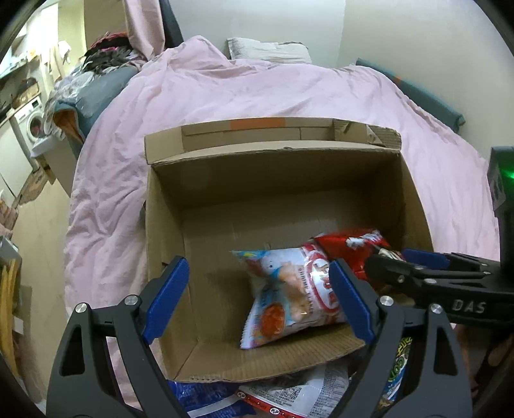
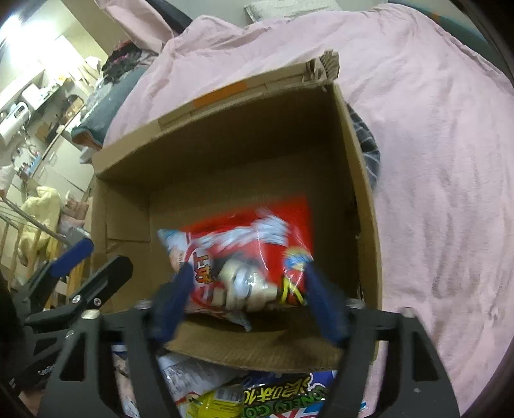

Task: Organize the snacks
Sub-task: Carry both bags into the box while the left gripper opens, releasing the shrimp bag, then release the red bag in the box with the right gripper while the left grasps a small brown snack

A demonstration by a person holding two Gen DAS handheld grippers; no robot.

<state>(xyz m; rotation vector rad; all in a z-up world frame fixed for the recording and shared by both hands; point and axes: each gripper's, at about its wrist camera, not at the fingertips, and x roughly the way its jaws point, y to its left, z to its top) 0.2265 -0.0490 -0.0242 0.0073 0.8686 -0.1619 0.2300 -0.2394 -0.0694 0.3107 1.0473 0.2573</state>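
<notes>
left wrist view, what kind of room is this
Most likely a bedroom in a small flat. The cardboard box sits on a bed under a pink duvet, with a pillow by the wall. A washing machine at the far left suggests laundry shares the space.

A bed (image 1: 257, 96) draped in a rumpled pink duvet (image 1: 321, 93) fills a small, dimly lit room, a pale pillow (image 1: 266, 48) lying at its head against a plain light wall (image 1: 257, 19). A heap of clothes (image 1: 109, 54) sits beside it. At far left, a white front-loading washing machine (image 1: 30, 123) stands past a beige floor (image 1: 38, 231), near brightly lit cluttered shelves (image 2: 38, 96).
</notes>
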